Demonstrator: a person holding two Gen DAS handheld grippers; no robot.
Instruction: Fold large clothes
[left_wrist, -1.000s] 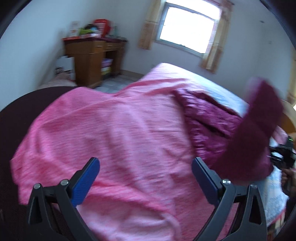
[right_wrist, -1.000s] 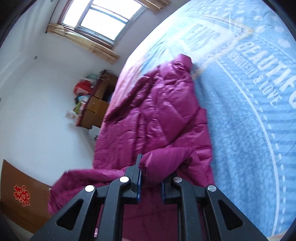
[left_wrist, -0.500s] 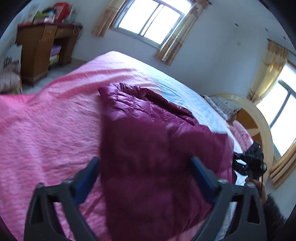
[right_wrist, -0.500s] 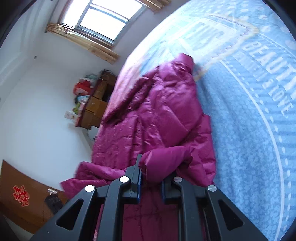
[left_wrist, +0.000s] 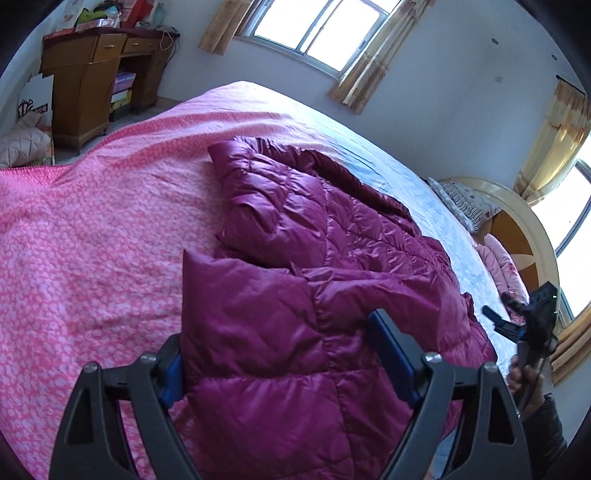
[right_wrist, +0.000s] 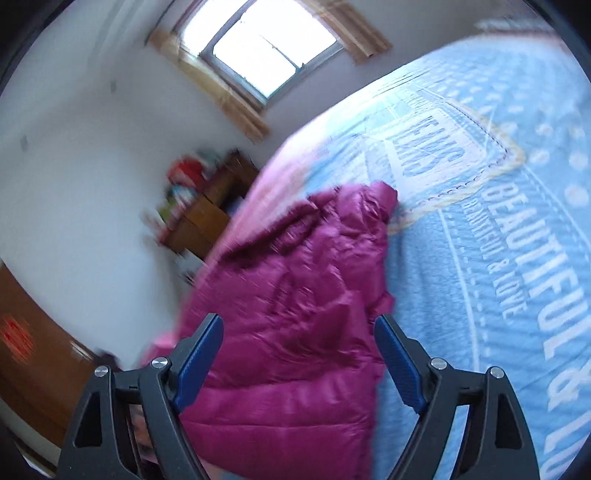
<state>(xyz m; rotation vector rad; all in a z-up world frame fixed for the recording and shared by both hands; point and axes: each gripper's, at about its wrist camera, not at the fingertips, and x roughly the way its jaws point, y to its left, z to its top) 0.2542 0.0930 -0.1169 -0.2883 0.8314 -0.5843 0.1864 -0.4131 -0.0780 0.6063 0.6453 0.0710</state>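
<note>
On the bed's pink patterned cover (left_wrist: 92, 236) lies the quilted magenta down jacket (left_wrist: 332, 258), between the left claw (left_wrist: 288, 365)'s parted jaws. Right claw (right_wrist: 299, 363) gapes, apparently empty; its blurred view alone shows blue lettered bedding (right_wrist: 498, 240).

One magenta puffer jacket (left_wrist: 332, 258), one bed (left_wrist: 92, 229), two windows (left_wrist: 317, 29), one wooden desk (left_wrist: 85, 74).

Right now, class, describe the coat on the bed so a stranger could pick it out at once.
Start at the bed, spread pink on one side and blue on the other. The coat lies across where they meet. It alone is shiny, quilted and dark magenta.
</note>
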